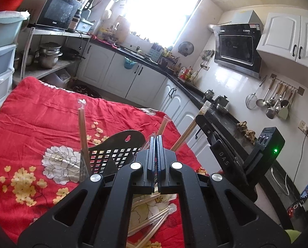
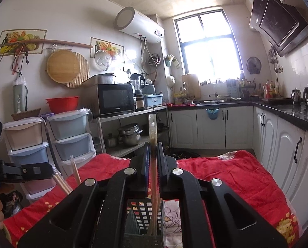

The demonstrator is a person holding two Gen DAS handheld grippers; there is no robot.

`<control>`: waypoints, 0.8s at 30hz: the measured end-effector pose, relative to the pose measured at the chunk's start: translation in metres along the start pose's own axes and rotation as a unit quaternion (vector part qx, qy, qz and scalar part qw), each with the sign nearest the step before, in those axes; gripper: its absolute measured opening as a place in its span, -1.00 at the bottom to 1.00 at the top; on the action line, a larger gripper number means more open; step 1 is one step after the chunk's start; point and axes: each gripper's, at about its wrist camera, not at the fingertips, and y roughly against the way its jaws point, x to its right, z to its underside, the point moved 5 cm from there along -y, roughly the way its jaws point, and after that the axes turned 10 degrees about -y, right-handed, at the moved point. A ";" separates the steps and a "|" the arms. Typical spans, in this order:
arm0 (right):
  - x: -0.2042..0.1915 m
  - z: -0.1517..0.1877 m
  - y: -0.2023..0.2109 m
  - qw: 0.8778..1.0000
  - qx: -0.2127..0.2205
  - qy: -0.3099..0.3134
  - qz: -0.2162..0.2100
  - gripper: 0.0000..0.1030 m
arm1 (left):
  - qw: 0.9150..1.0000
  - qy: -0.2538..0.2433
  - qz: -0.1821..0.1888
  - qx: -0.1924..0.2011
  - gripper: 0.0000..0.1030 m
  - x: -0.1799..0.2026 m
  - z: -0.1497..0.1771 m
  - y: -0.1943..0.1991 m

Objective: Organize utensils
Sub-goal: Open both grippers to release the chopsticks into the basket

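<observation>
A black slotted utensil holder (image 1: pixel 114 155) stands on the red flowered cloth (image 1: pixel 40 111), with wrapped chopstick pairs (image 1: pixel 82 132) upright in it. My left gripper (image 1: pixel 156 138) is shut and empty, just right of the holder's back plate. More wrapped chopsticks (image 1: pixel 154 221) lie on the cloth below it. My right gripper (image 2: pixel 153 144) is shut on a wrapped chopstick pair (image 2: pixel 152 128), held upright with its lower end inside the holder (image 2: pixel 141 217). The right gripper also shows in the left wrist view (image 1: pixel 205 111).
White cabinets (image 1: pixel 133 80) and a black countertop (image 1: pixel 226 115) run along the right. A metal rack with pots (image 2: pixel 129 134) and a microwave (image 2: pixel 114 99) stands behind the table. Plastic drawers (image 2: pixel 71 136) stand at the left.
</observation>
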 end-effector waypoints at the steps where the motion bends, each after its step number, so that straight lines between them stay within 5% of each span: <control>1: 0.001 0.001 0.001 1.000 -0.001 -0.001 0.000 -0.73 | 1.000 0.000 -0.001 -0.001 -1.00 0.000 0.000 0.000; 14: 0.006 0.001 0.020 1.000 -0.013 -0.022 0.010 -0.39 | 1.000 -0.002 -0.020 -0.005 -1.00 -0.003 0.006 0.000; 20: 0.003 0.003 0.030 0.999 -0.027 -0.019 0.018 -0.26 | 1.000 0.005 -0.029 -0.003 -0.64 -0.006 0.008 0.006; 24: 0.002 0.006 0.036 0.999 -0.038 -0.016 0.022 -0.14 | 0.999 0.009 -0.040 0.012 -0.18 -0.009 0.006 0.018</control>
